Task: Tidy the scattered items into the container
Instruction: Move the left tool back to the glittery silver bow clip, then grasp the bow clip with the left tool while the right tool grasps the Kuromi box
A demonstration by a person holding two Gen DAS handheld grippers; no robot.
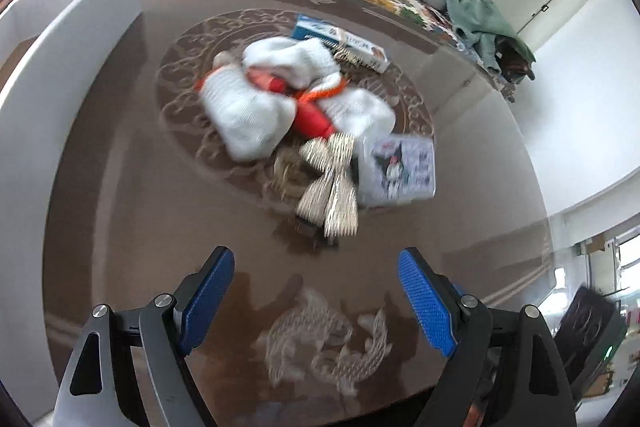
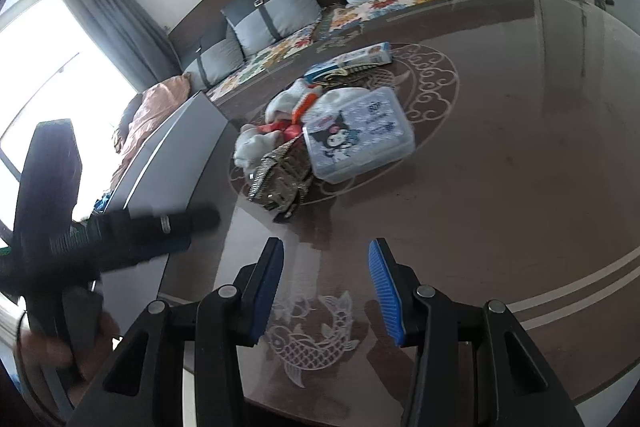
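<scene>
Socks (image 1: pixel 248 115) left of box (image 1: pixel 400 167) — on table (image 1: pixel 460 247)

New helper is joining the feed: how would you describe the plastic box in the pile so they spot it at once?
Find the round scroll pattern in the middle of the brown table. The pile of white socks and metallic hair clips sits there; the plastic box lies at its right edge. It alone is a clear, lidded rectangle bearing a cartoon character.

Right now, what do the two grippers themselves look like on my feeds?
Both look alike: the left gripper and right gripper have black angular linkage arms with round silver pivot pins. Each finger carries a flat blue textured pad. In the right wrist view the left gripper's black body shows blurred, a silver band on one dark bar. No cables or sleeve are clearly visible.
</scene>
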